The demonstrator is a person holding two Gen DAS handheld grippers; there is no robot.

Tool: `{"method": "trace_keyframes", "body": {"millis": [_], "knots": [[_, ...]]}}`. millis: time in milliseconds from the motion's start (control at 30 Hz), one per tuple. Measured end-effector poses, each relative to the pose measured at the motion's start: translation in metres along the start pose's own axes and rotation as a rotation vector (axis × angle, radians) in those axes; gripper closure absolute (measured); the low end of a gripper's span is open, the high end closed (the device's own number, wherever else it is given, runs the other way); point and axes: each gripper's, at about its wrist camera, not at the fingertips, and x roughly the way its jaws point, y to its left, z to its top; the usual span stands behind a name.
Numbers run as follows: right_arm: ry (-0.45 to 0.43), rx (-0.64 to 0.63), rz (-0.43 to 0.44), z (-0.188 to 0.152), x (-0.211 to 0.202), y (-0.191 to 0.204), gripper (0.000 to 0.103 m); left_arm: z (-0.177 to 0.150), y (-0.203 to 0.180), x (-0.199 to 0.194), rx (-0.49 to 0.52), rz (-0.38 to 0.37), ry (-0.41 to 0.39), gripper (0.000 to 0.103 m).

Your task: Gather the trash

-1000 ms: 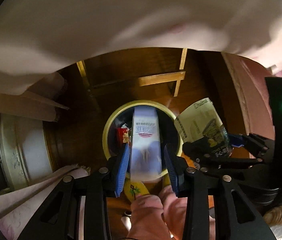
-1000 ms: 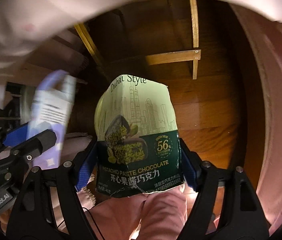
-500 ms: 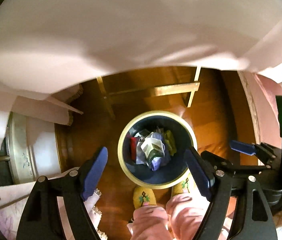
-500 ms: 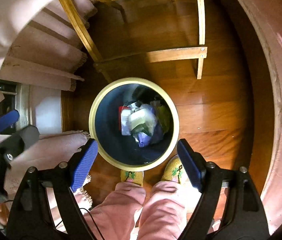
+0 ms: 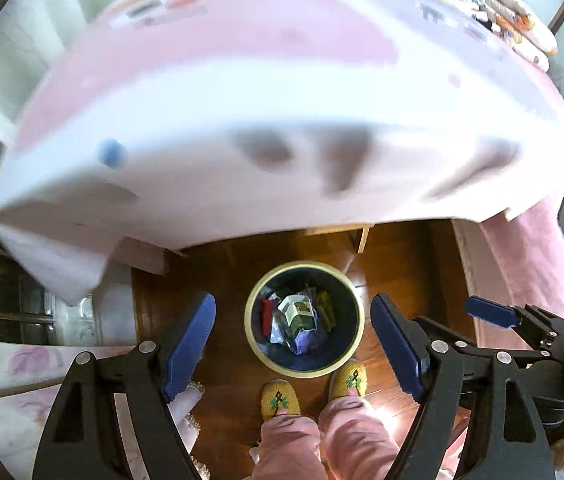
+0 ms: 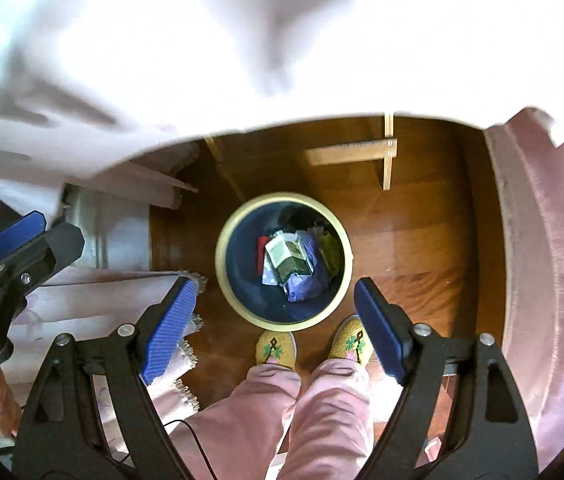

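A round bin (image 5: 256, 340) (image 6: 226, 280) with a cream rim and dark inside stands on the wooden floor, far below both grippers. Inside lie the green chocolate carton (image 5: 300, 312) (image 6: 288, 260), the purple-white carton (image 5: 308, 338) (image 6: 302, 284) and a red wrapper (image 5: 266, 314) (image 6: 261, 254). My left gripper (image 5: 293, 346) is open with nothing between its blue pads. My right gripper (image 6: 276, 330) is also open and empty. Each one shows at the edge of the other's view.
A table under a white and pink cloth (image 5: 242, 100) (image 6: 282, 40) fills the upper half of both views. A pink bed edge (image 6: 554, 260) runs down the right. The person's yellow slippers (image 5: 280, 398) (image 6: 276, 348) and pink trousers stand just before the bin. A wooden frame (image 6: 386, 152) lies beyond it.
Both grippers let go of their cartons, which dropped into the bin. Both jaws opened wide, and both hands rose well above the bin, so the tablecloth now fills more of each view.
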Motion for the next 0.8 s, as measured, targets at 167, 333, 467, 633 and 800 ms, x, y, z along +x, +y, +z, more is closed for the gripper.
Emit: {"method": "trace_keyframes", "body": {"millis": [167,333,467,633,800], "knots": [[-0.056,-0.007,0.014,0.006,-0.059,0.022,0.023,0.006,0.005,-0.059,-0.031,0.009,-0.038,0.022],[-0.119,-0.031,0.039,0.013,-0.121,0.045,0.023,0.014,0.010,-0.114,-0.046,0.019,-0.076,0.022],[-0.150,-0.050,0.040,0.015,-0.162,0.059,0.023,0.024,0.013,-0.158,-0.035,0.028,-0.096,0.022],[-0.210,-0.046,0.033,0.018,-0.213,0.074,0.023,0.034,0.017,-0.202,-0.023,0.033,-0.152,0.022],[-0.291,-0.051,0.028,0.022,-0.260,0.085,0.023,0.046,0.021,-0.247,-0.017,0.031,-0.209,0.022]]}}
